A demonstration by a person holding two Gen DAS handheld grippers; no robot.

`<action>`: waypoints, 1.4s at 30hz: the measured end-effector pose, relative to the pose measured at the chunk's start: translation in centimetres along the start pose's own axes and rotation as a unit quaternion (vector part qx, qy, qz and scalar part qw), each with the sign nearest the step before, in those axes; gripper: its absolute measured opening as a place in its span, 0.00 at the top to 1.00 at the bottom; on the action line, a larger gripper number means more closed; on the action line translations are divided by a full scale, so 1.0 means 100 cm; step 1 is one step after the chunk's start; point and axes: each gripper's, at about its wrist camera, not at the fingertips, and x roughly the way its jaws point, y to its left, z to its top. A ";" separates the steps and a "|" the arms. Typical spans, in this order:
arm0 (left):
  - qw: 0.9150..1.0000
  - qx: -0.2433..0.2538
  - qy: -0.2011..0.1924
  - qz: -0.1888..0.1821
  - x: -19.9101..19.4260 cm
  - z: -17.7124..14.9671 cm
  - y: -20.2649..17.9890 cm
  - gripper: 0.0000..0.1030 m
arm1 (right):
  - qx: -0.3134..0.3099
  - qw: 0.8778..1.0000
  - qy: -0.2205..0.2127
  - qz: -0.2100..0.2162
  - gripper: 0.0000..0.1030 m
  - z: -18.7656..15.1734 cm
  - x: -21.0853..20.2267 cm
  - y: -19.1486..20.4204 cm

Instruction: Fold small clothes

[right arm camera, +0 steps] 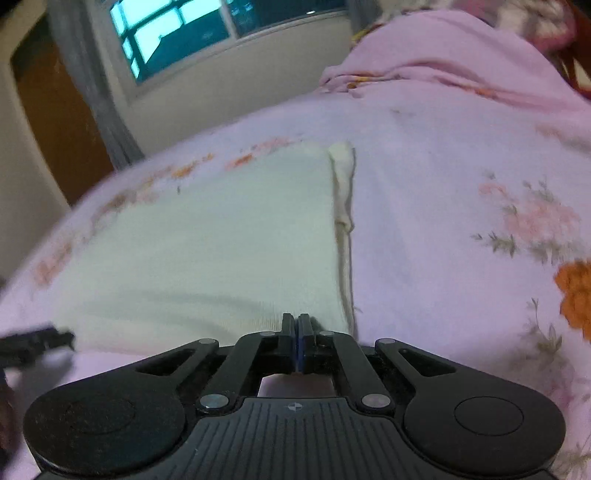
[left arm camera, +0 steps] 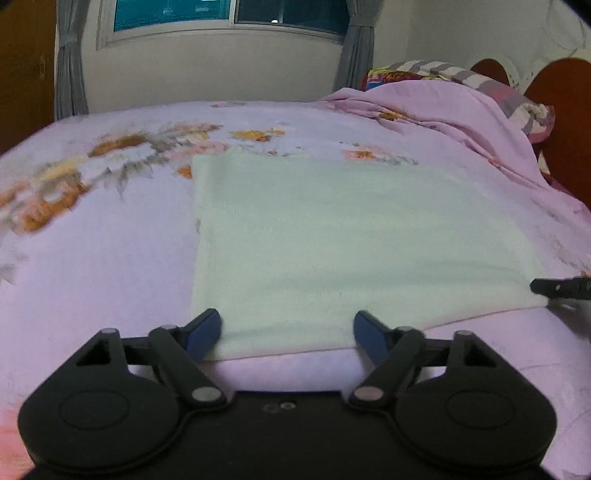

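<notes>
A pale mint cloth (left arm camera: pixel 332 240) lies flat as a rectangle on the pink floral bed sheet (left arm camera: pixel 92 266). My left gripper (left arm camera: pixel 288 326) is open, and its blue pads (left arm camera: pixel 207 332) straddle the cloth's near edge close to the left corner without pressing it. In the right wrist view the same cloth (right arm camera: pixel 203 240) has a thin rolled strip (right arm camera: pixel 343 184) along its right edge. My right gripper (right arm camera: pixel 297 321) is shut on the cloth's near edge by the right corner. Its dark tip (left arm camera: pixel 554 288) shows at that corner in the left wrist view.
A bunched pink quilt (left arm camera: pixel 443 110) and pillows (left arm camera: pixel 498 88) are heaped at the far right, by a red-brown headboard (left arm camera: pixel 565 129). Beyond the bed are a wall, a window (left arm camera: pixel 221 14) and grey curtains (left arm camera: pixel 70 74). Bare sheet (right arm camera: pixel 461 221) lies on the cloth's right side.
</notes>
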 end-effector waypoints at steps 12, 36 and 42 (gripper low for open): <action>0.998 -0.070 -0.005 0.008 -0.011 -0.018 0.037 0.18 | -0.033 0.997 -0.065 0.022 0.68 -0.002 -0.041 0.020; 0.930 -0.248 0.031 -0.270 0.122 0.042 0.160 0.45 | 0.067 0.980 -0.127 -0.139 0.26 0.045 -0.049 -0.106; 0.946 -0.205 0.039 -0.250 0.123 0.050 0.147 0.50 | 0.079 0.972 -0.103 -0.196 0.26 0.067 -0.015 -0.141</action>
